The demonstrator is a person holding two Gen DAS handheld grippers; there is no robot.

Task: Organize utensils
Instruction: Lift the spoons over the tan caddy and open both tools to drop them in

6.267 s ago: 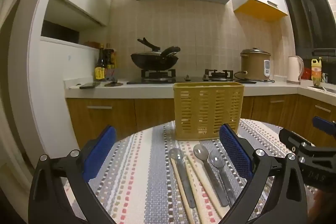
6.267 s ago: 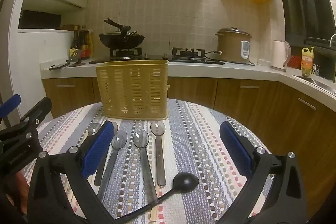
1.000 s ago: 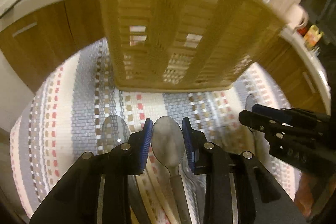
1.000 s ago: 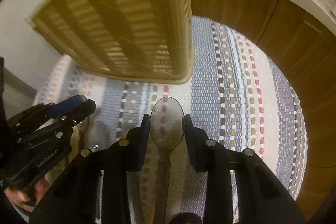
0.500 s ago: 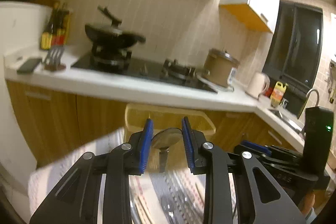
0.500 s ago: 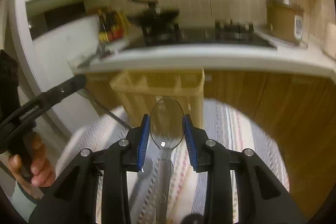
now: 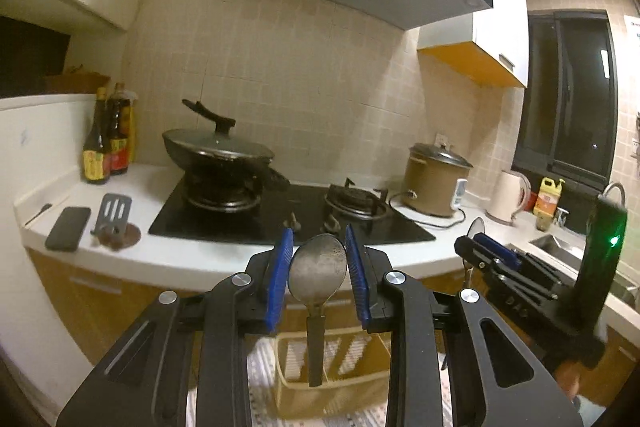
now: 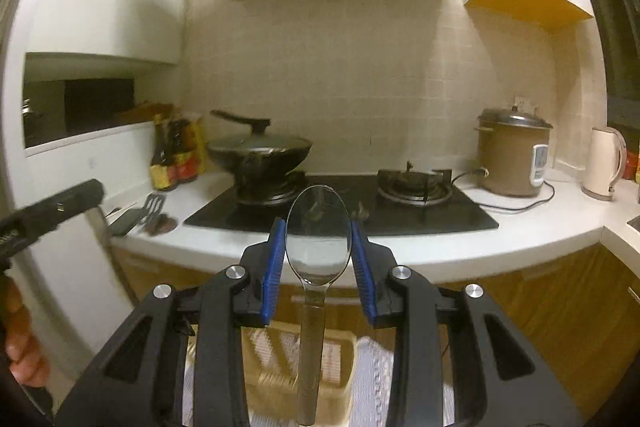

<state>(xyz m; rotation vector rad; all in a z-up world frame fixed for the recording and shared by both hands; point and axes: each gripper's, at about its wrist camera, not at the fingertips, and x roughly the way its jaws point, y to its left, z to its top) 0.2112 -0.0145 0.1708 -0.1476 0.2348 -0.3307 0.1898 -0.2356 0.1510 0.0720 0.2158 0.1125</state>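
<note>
Gripping a metal spoon (image 7: 317, 263) by the sides of its bowl, the left claw (image 7: 317, 263) is narrowed onto it between two blue pads (image 7: 280, 275). That spoon stands upright, bowl uppermost, its dark handle hanging straight down. Below the handle tip sits the yellow slotted basket (image 7: 332, 383), resting on a striped cloth (image 7: 260, 363); the handle end appears above or at the basket's open top, but contact cannot be confirmed.

Right claw (image 8: 319, 247): likewise drawn in on a second spoon (image 8: 318, 235), this one shiny, pinched at the bowl edges between its blue pads (image 8: 362, 263). Bowl up, handle down. In the right wrist view the same basket (image 8: 272, 367) lies beneath the handle, blurred, so the exact relation of handle tip to compartment cannot be told.

From the left wrist view the right claw (image 7: 486, 251) appears off to the right side, well apart from the left one, with its spoon (image 7: 476, 229) seen edge-on. From the right wrist view the left claw (image 8: 60, 205) shows at the left edge, blurred, its opening not discernible there.

Background, kitchen counter (image 7: 200, 259): lidded wok (image 7: 218, 151) on the hob, brown rice cooker (image 7: 436, 183), white kettle (image 7: 510, 197), two sauce bottles (image 7: 106, 143), a phone (image 7: 68, 227) just beside a spatula (image 7: 114, 213).
</note>
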